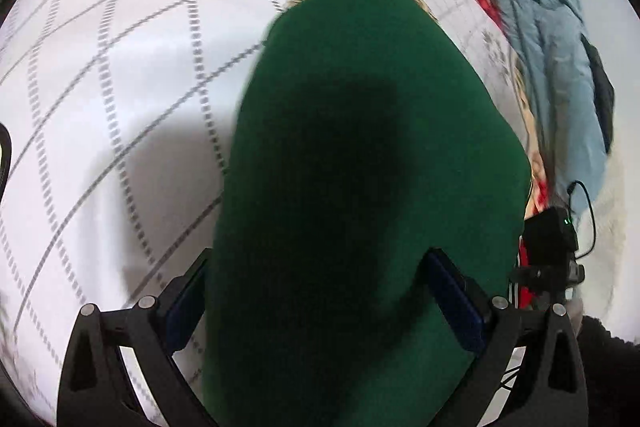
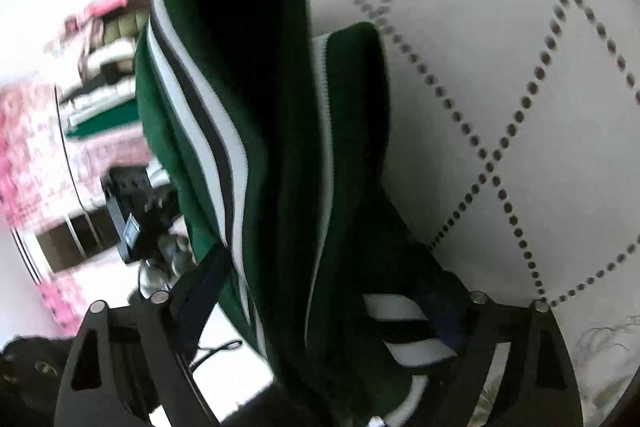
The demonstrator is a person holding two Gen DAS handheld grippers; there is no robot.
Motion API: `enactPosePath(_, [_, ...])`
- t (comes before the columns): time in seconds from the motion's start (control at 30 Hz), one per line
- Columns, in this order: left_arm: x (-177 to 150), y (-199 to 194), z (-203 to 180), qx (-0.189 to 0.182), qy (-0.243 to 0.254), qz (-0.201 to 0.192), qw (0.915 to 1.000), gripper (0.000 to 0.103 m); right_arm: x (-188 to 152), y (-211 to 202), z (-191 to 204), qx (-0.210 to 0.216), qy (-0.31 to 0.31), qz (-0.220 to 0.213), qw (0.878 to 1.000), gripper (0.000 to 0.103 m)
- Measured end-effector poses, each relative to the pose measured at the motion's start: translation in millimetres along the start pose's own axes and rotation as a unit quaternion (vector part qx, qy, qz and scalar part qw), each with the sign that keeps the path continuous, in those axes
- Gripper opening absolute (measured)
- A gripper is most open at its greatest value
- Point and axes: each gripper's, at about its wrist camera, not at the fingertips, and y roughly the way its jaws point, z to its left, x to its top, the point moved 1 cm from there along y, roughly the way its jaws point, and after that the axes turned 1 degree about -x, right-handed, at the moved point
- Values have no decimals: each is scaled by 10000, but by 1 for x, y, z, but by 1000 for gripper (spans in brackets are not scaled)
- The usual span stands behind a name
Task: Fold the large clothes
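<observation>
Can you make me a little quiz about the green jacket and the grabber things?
1. True or false: the left gripper has the green jacket between its fingers.
2. What pattern is on the white bedsheet? A) flowers B) dotted grid lines C) stars
3. Fill in: the jacket's trim has white and ____ stripes.

Key: 1 true; 2 B; 3 black. The right gripper has the jacket between its fingers too.

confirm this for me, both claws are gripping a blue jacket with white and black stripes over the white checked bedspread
Not quite: the jacket is dark green, not blue, as both wrist views show. The rest holds: the left claw and right claw both grip it, its stripes are white and black, and the white checked bedspread lies beneath.
</observation>
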Motion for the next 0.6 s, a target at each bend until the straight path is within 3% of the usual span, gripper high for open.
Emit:
enactPosePath(0.17, [8, 7, -21, -95, 451, 13, 9989, 102, -3, 6, 18, -212, -99, -267, 9994, 100])
enactPosePath(0.27, [14, -2, -27, -87, 537, -71, 9985, 102, 2, 8, 28, -144, -86, -428, 9989, 75])
enactPosePath(0.3, [17, -6, -28, -102, 551, -99, 9984, 102, 2, 7, 32, -130, -82, -482, 9987, 71])
enactPosePath(0.4, [23, -23, -31, -134, 603, -164, 9980, 101, 3, -4, 48, -29, -132, -666, 9977, 66])
enactPosePath(0.6, [54, -48, -45, -174, 686, -319, 9970, 102, 23, -48, 79, 70, -222, -917, 9955, 65])
